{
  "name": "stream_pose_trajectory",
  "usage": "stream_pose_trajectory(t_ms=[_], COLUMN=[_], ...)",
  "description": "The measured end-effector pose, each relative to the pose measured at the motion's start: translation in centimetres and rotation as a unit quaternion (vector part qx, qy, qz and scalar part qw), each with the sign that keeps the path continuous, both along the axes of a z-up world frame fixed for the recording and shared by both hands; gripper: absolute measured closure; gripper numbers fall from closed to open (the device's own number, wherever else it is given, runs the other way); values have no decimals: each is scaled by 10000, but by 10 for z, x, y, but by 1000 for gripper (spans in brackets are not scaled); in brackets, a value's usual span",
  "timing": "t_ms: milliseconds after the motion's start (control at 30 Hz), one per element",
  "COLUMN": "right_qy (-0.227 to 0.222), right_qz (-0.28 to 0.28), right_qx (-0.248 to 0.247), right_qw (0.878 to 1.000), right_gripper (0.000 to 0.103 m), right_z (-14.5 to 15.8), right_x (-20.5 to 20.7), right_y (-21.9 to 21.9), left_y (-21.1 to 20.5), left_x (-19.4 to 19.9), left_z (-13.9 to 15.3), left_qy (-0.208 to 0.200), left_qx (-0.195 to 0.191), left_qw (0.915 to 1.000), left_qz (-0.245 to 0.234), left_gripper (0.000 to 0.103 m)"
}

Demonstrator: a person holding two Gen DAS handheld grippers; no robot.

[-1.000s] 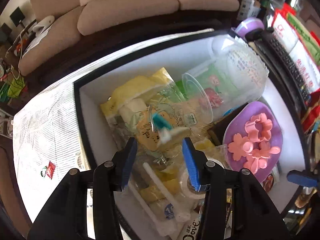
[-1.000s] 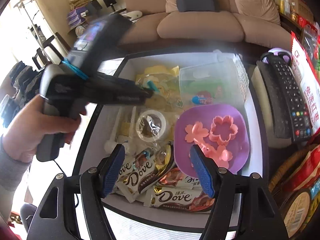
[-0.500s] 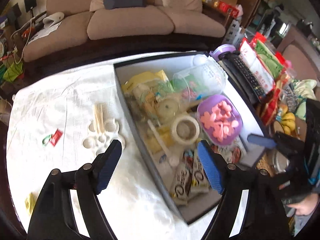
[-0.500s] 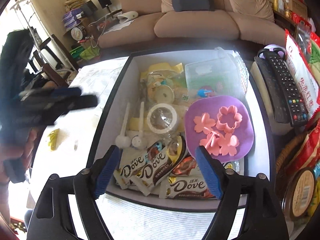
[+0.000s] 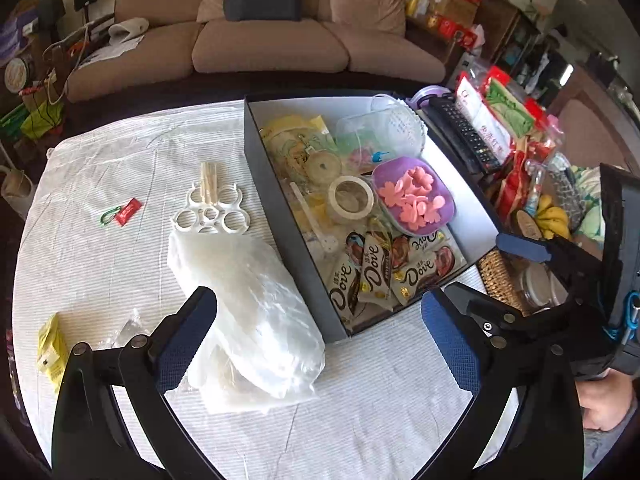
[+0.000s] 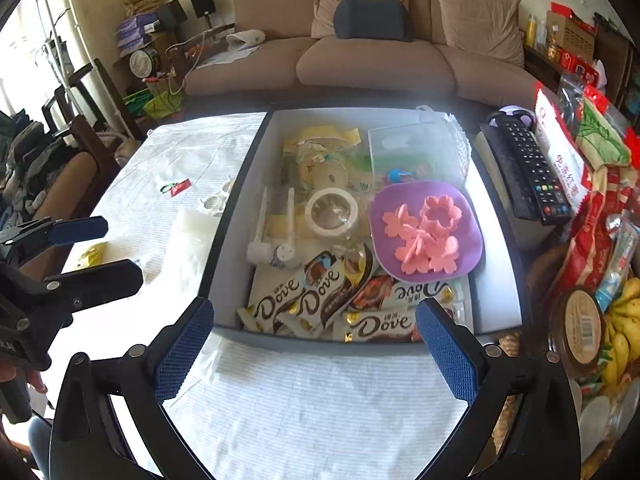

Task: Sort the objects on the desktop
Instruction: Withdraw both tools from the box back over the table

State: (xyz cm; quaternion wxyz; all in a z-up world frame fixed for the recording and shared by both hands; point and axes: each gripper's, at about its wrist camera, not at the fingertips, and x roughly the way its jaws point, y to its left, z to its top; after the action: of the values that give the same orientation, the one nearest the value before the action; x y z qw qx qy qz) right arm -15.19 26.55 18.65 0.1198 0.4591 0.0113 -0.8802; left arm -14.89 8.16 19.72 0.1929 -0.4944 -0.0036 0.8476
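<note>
My left gripper (image 5: 318, 334) has its jaws spread wide, having just been opening, with nothing pressed between the pads. The crinkled translucent white plastic bag (image 5: 248, 312) lies on the striped white tablecloth (image 5: 100, 272) at lower centre of the left view, overlapping the left jaw, its long axis running upper left to lower right. It sits just beside the dark open box (image 5: 280, 216). My right gripper (image 6: 314, 352), likewise wide and empty, faces the box's near wall, so I judge the left nearer.

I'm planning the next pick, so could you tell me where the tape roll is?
The tape roll lies inside the box near its middle, just left of the purple dish in the right wrist view.
</note>
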Motion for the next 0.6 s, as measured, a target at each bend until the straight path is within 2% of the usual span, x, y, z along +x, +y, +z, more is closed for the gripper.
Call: stream_pose_trajectory(t_ms=[333,600], right_qy=[222,294], right_qz=[-57,-56], right_qx=[-51,-148], right_qw=[9997,9994], right_gripper=[0,0], right_z=[22,25], right_x=[52,92], right_y=[-16,-35], left_y=[-38,-72], left_x=[59,103], left_z=[8,6], left_qy=[100,164], left_qx=[-163,-268], left_qw=[9994,9979], left_qz=[293,568], left_gripper=[0,0])
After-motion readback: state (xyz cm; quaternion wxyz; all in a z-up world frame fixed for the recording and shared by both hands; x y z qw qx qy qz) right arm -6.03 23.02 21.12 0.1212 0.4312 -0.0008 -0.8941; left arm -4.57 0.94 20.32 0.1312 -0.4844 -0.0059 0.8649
